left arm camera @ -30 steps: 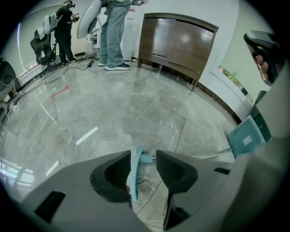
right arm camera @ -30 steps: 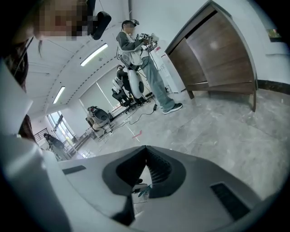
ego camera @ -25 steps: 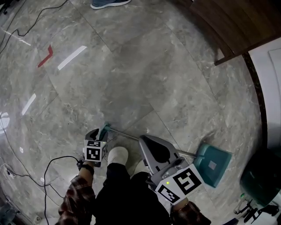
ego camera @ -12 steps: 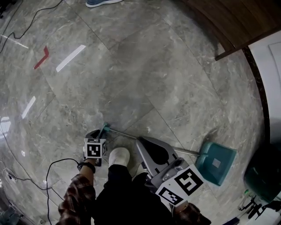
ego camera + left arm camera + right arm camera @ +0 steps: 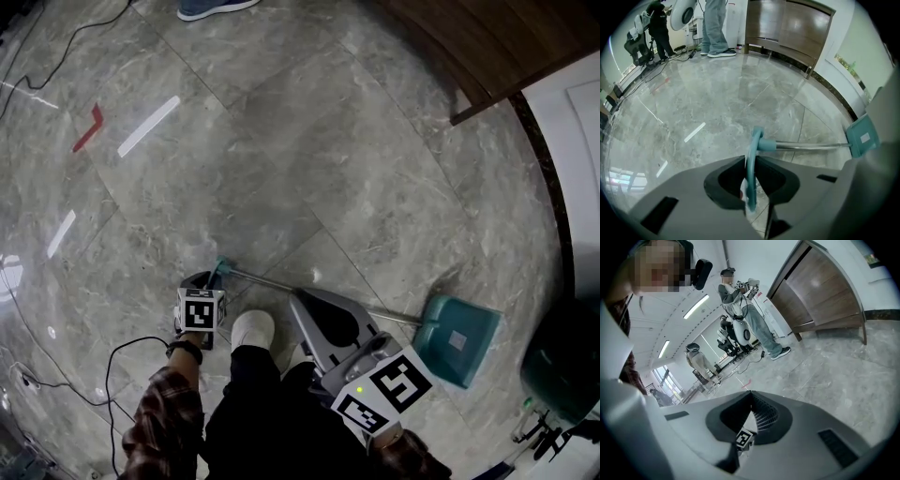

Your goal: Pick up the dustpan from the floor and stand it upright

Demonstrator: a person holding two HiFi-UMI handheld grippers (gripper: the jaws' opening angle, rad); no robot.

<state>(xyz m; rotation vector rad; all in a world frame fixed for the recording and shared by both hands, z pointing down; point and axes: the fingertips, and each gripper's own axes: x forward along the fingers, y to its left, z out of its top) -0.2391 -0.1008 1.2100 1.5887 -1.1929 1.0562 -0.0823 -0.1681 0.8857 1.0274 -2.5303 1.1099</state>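
Note:
The dustpan lies flat on the marble floor. Its teal pan (image 5: pixel 457 339) is at the right, and a metal shaft (image 5: pixel 319 293) runs left to a teal loop grip (image 5: pixel 220 270). My left gripper (image 5: pixel 208 279) points steeply down over that loop. In the left gripper view the loop (image 5: pixel 751 178) stands between the closing jaws, and the tips of the left gripper (image 5: pixel 751 160) touch its sides. The pan (image 5: pixel 861 137) shows at the far right of that view. My right gripper (image 5: pixel 302 302) hangs above the shaft with nothing in it. In its own view the right gripper (image 5: pixel 750 393) has its tips together.
A black cable (image 5: pixel 112 366) loops on the floor at the lower left. A red tape mark (image 5: pixel 92 127) and a white strip (image 5: pixel 150 125) lie further out. A wooden cabinet (image 5: pixel 487 47) and a dark bin (image 5: pixel 562 361) stand to the right. My white shoe (image 5: pixel 251 330) is beside the shaft.
The left gripper has stayed over the loop end and the dustpan has not shifted. Only the head camera's framing has drifted slightly.

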